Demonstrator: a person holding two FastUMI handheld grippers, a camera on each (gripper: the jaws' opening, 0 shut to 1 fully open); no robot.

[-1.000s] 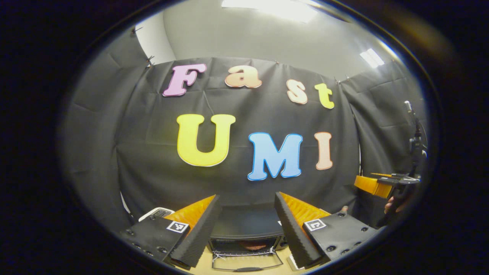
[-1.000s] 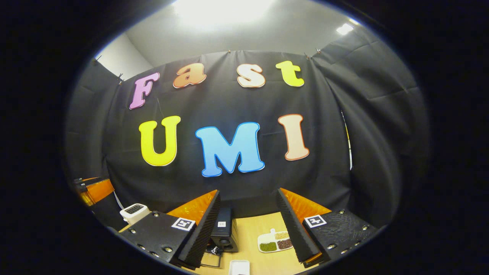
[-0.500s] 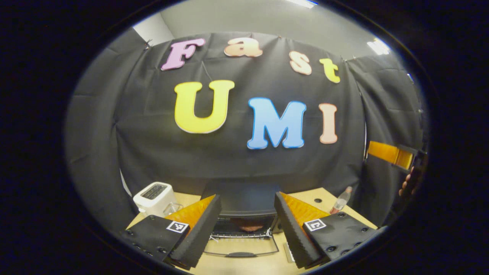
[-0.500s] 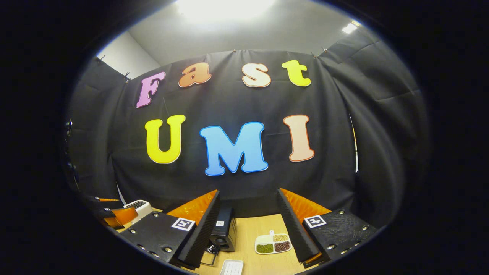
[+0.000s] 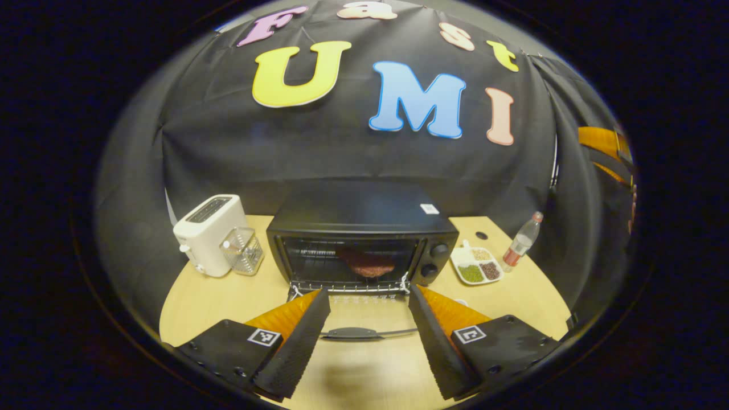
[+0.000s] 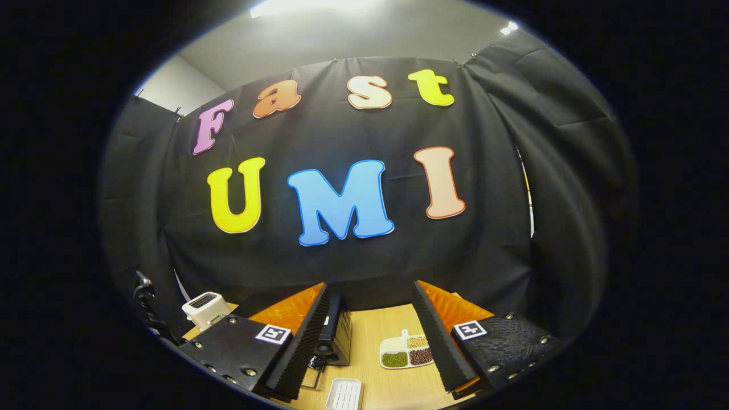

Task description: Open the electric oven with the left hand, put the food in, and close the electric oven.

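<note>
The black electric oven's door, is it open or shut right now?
Open. The black electric oven has its glass door folded down flat on the wooden table, handle toward the camera, with reddish food on the rack.

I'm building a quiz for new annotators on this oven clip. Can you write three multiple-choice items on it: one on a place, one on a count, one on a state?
1. Where does the white toaster stand relative to the electric oven, in the left gripper view?
A. to its left
B. on top of it
C. to its right

2. How many knobs show on the oven's front panel?
A. none
B. two
C. five

3. What is the state of the oven door?
A. shut
B. removed and lying on the toaster
C. folded down open

Answers:
1. A: the toaster sits on the table left of the oven, with a clear container between them.
2. B: two round knobs sit one above the other, right of the opening.
3. C: the door lies flat in front, and the food shows on the rack inside.
</note>
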